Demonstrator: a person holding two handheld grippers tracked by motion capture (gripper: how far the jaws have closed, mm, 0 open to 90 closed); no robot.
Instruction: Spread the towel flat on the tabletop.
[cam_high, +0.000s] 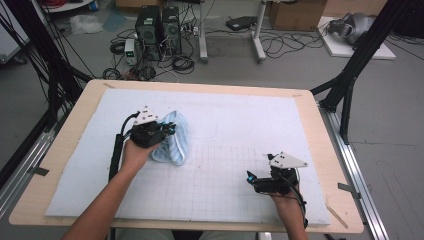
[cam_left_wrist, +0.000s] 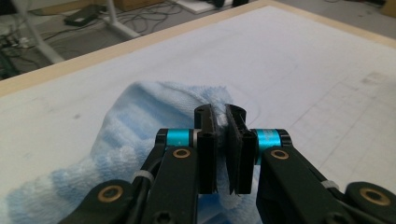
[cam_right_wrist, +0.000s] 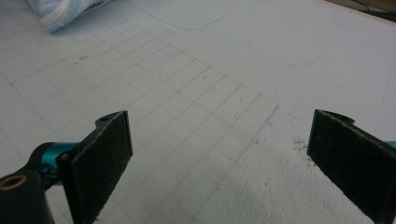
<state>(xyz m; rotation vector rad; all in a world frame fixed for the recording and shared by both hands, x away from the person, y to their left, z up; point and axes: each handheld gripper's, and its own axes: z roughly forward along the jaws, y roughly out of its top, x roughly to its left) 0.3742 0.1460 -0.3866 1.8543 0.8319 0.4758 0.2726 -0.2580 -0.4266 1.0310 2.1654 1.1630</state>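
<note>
The left tool pinches a fold of the soft, fluffy pale-blue striped towel, bunched in a rumpled heap toward the table's left edge. The right tool, flat black pads spread wide, hovers above the white gridded mat near the front right corner.
</note>
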